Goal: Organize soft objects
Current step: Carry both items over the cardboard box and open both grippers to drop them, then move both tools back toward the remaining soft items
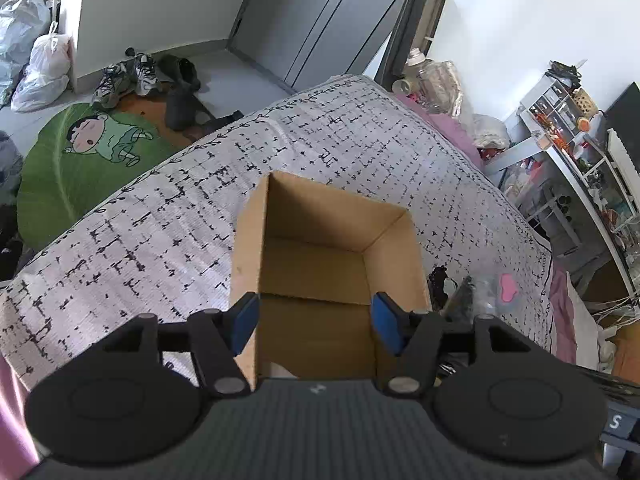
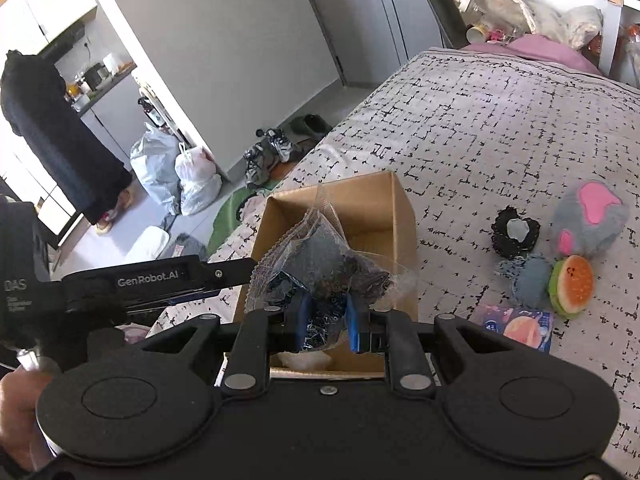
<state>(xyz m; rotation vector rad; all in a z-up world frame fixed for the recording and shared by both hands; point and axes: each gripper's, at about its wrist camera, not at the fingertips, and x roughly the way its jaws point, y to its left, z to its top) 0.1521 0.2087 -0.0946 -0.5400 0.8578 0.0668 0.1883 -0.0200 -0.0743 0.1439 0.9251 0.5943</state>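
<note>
An open cardboard box [image 2: 386,208] stands on the patterned bedspread [image 2: 500,128]. My right gripper [image 2: 328,320] is shut on a clear plastic bag [image 2: 324,258] holding a dark blue and black soft item, and the bag hangs over the box's near end. Something white [image 2: 300,358] lies at the bottom of the box. In the left wrist view my left gripper [image 1: 316,320] is open at the near edge of the box [image 1: 320,264], its blue pads apart with nothing between them. From the right wrist view the left gripper [image 2: 248,270] reaches in from the left beside the box.
Right of the box lie a black frilly item [image 2: 514,232], a grey and pink plush [image 2: 592,220], a blue-grey soft piece [image 2: 528,276], an orange-slice plush [image 2: 572,286] and a printed packet [image 2: 520,328]. Shoes [image 1: 124,76], bags [image 2: 176,176] and a green rug [image 1: 80,160] cover the floor. A person [image 2: 48,140] stands in the kitchen.
</note>
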